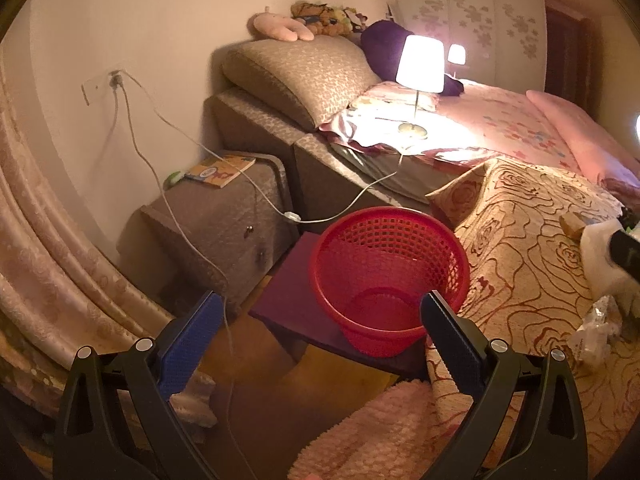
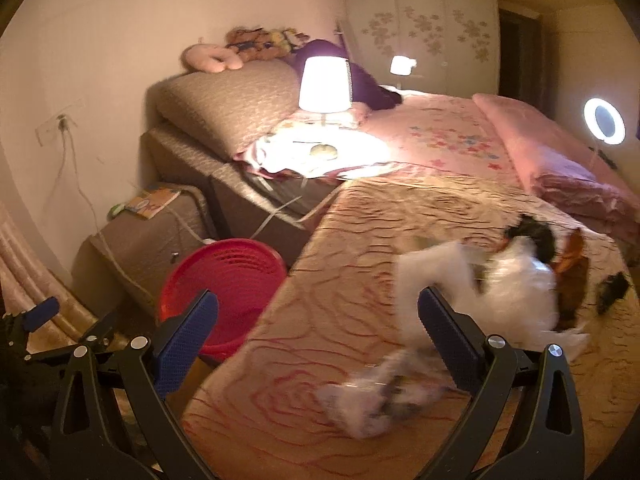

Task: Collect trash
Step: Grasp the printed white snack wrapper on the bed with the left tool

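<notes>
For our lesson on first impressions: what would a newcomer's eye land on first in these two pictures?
The glowing lamp standing on the bed near the pillow draws the eye first. Next comes the empty red basket on a dark stool beside the bed. Then the white crumpled trash on the rose-patterned blanket.

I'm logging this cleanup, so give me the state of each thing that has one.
Left gripper: open, empty.
Right gripper: open, empty.
Red basket: upright, empty.
Near lamp: on.
Ring light: on.
White trash: loose on the bedspread.
</notes>
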Motion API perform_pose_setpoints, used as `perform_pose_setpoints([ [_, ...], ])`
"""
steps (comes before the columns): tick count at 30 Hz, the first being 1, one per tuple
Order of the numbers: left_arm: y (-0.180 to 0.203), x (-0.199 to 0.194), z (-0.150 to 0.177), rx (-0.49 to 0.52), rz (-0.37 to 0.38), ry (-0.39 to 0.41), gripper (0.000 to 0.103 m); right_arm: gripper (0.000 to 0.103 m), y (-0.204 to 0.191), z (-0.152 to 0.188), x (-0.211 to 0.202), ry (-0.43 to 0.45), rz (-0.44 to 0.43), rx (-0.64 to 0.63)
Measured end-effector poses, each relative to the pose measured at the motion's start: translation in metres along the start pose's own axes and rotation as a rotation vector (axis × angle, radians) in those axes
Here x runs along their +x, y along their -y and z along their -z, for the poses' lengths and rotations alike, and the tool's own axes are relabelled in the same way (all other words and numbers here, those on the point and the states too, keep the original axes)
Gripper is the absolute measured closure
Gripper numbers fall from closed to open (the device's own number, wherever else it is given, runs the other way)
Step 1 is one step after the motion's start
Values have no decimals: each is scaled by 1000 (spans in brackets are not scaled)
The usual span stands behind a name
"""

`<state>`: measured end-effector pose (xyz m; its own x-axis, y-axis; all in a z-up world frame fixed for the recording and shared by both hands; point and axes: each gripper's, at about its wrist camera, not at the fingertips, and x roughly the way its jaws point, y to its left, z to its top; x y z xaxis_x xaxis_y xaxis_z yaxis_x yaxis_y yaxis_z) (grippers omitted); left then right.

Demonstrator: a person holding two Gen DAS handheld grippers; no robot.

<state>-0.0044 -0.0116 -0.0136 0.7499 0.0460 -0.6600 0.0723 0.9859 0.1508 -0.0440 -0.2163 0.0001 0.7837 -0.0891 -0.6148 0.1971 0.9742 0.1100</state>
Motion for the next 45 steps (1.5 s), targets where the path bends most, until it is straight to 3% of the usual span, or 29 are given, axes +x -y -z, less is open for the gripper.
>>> perform_pose_setpoints([
  [7, 24, -1, 3, 55, 52, -10, 8, 6, 56, 1, -11, -11, 74, 88],
  [11, 45, -3, 5, 93, 125, -18, 8, 6, 77, 5, -16, -12, 95, 125],
  [19, 105, -14, 7, 233, 314, -3, 8, 6, 100, 12, -19, -13, 126, 165],
  [25, 153, -7, 16, 356, 444, -38, 8, 6, 119, 16, -18, -16, 147, 201],
  [38, 202, 0, 29, 487, 596, -74, 9, 6, 139, 22, -14, -24, 142, 242],
  [41, 204, 1, 35, 497, 612, -89, 24, 6, 142, 22, -15, -23, 143, 247],
  [45, 201, -1, 35, 482, 646, -90, 53, 6, 141, 22, -16, -24, 143, 240],
])
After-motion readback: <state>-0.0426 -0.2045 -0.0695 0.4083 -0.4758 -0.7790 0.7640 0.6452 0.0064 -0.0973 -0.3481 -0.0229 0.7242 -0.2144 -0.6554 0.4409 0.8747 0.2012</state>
